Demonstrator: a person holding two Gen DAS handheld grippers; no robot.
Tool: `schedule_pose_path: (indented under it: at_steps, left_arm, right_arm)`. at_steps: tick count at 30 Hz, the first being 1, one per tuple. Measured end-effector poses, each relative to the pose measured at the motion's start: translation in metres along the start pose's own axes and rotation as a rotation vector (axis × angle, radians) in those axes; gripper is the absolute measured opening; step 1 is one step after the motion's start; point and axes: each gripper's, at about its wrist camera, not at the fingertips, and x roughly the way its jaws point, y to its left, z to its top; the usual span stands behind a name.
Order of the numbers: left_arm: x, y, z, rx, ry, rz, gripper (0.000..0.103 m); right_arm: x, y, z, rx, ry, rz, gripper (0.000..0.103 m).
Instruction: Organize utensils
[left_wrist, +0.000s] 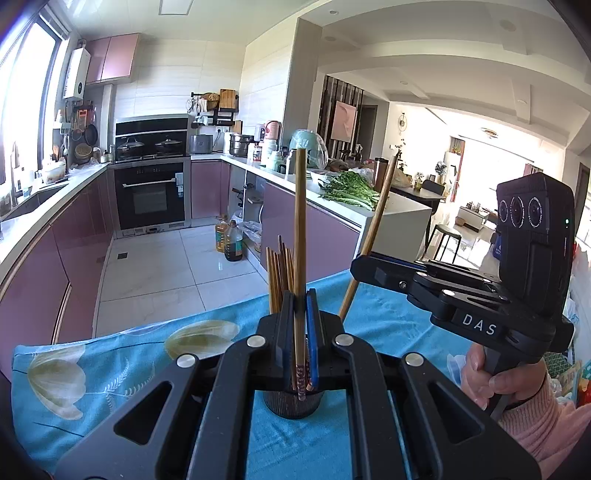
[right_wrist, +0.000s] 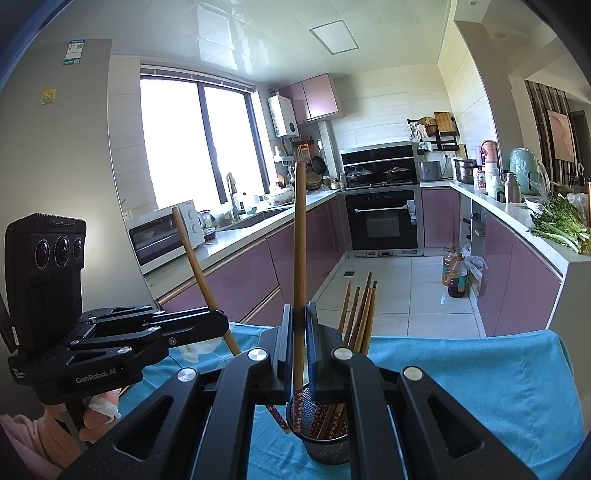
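A black mesh holder stands on the blue flowered cloth with several wooden chopsticks leaning in it. My left gripper is shut on one upright chopstick just above the holder. In the right wrist view, the left gripper reaches in from the left, and its tilted chopstick ends beside the holder's rim. My right gripper is shut on another chopstick, whose patterned end dips into the holder.
A hand in a pink sleeve holds the right gripper's handle. The cloth-covered table ends at a tiled floor with oil bottles. Pink cabinets, an oven and a counter with greens lie beyond.
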Motion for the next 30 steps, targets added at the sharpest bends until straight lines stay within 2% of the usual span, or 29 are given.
schedule_pose_path:
  at_steps: [30]
  left_arm:
    - [0.006,0.001,0.008,-0.009,-0.008,0.001,0.007]
  right_arm:
    - [0.012,-0.008,0.003,0.018,0.008,-0.03,0.006]
